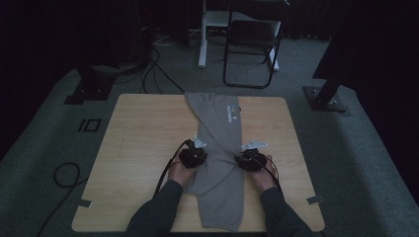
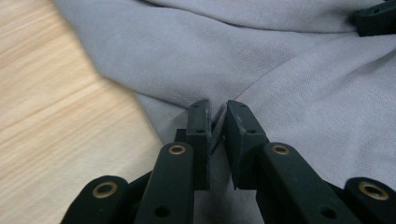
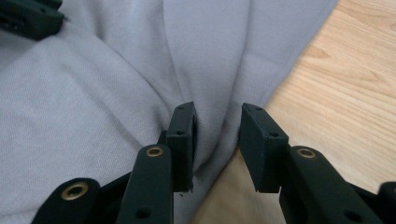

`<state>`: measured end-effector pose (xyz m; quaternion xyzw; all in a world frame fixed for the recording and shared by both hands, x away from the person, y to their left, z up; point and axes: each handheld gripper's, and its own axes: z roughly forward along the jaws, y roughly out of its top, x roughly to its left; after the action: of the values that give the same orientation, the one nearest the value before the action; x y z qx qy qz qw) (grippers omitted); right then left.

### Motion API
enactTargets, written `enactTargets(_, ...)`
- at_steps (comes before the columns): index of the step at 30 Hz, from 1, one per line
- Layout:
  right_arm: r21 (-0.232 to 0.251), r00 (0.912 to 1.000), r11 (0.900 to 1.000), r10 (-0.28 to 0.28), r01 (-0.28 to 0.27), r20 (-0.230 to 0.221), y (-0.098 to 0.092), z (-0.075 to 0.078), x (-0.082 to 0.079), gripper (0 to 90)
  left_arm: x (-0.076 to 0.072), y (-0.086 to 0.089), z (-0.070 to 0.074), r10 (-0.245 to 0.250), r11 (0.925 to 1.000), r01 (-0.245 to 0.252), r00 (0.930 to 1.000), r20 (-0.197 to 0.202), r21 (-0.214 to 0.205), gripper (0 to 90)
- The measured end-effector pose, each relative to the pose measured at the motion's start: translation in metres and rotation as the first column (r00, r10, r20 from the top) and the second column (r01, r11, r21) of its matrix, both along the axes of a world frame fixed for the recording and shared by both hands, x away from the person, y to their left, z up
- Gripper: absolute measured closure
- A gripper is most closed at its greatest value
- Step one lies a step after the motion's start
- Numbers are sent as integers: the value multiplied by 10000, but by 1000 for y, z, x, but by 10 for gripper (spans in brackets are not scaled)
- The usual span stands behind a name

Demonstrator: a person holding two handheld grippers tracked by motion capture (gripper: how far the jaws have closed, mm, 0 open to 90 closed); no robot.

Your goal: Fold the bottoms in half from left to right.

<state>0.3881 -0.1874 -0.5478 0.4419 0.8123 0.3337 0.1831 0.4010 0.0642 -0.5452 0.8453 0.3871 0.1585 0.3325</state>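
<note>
A grey garment lies lengthwise down the middle of the wooden table, with a small pale print near its far end. My left gripper rests on the garment's left edge. In the left gripper view its jaws pinch a raised fold of the grey cloth. My right gripper sits at the garment's right edge. In the right gripper view its jaws stand apart, with a ridge of the cloth between them and not pressed.
A folding chair and a white post stand beyond the table's far edge. Black stand feet flank the table, and cables trail on the carpet at the left. Bare wood lies on both sides of the garment.
</note>
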Motion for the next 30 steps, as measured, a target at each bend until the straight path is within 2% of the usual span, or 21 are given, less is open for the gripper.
enactTargets(2, 190, 10000, 9998, -92, 92, -5, 1, -1, 8, 655, 8, 4, -1, 194, 9997, -194, 9998, 16, -123, 798)
enactTargets(5, 206, 9997, 9995, -227, 226, 19, 7, -1, 20, 654, 18, 9, -1, 432, 9990, -430, 9990, 107, -126, 798)
enactTargets(7, 215, 9996, 9994, -277, 277, 5, 9, -1, 24, 652, 18, 9, -1, 432, 9990, -430, 9990, 107, -126, 798)
enactTargets(8, 218, 9992, 9990, -399, 399, -3, 13, -1, 32, 651, 27, 11, -2, 684, 9976, -681, 9974, 215, -122, 798)
enactTargets(10, 235, 9989, 9986, -470, 469, 16, 16, -1, 39, 648, 32, 14, -1, 915, 9956, -914, 9958, 44, -214, 793)
enactTargets(13, 203, 9986, 9984, -527, 528, -35, 18, -1, 44, 643, 33, 15, 0, 917, 9955, -917, 9958, -23, -253, 741)
enactTargets(14, 132, 9983, 9983, -563, 565, -123, 18, 0, 47, 596, 30, 27, 10, 969, 9938, -971, 9953, -54, -550, 679)
enactTargets(15, 142, 9986, 9986, -512, 514, -130, 17, 1, 46, 585, 28, 33, 15, 999, 9931, -994, 9950, 45, -624, 657)
enactTargets(17, 400, 9989, 9981, -470, 473, -92, 12, 2, 42, 562, 23, 45, 25, 1202, 9903, -1175, 9922, 332, -744, 636)
enactTargets(19, 498, 9988, 9975, -493, 493, -6, 10, 4, 38, 562, 23, 45, 25, 1202, 9903, -1175, 9922, 332, -744, 636)
enactTargets(20, 484, 9991, 9981, -386, 378, 150, 5, 7, 30, 549, 21, 62, 33, 1505, 9850, -1471, 9881, 318, -900, 629)
enactTargets(21, 443, 9993, 9985, -319, 309, 212, 4, 8, 27, 546, 20, 67, 33, 1567, 9838, -1534, 9872, 293, -924, 626)
enactTargets(25, 195, 9992, 9997, -136, 129, 371, -2, 13, 13, 541, 19, 73, 31, 1627, 9831, -1604, 9865, 200, -877, 622)
enactTargets(26, 136, 9988, 9999, -76, 69, 481, -8, 15, 3, 535, 18, 74, 23, 1546, 9852, -1546, 9880, -50, -734, 617)
enactTargets(29, 193, 9984, 9998, -104, 93, 562, -14, 15, -5, 534, 18, 73, 17, 1434, 9871, -1445, 9894, -207, -686, 611)
enactTargets(30, 236, 9982, 9996, -179, 166, 571, -21, 14, -14, 534, 17, 70, 12, 1355, 9890, -1371, 9903, -311, -563, 611)
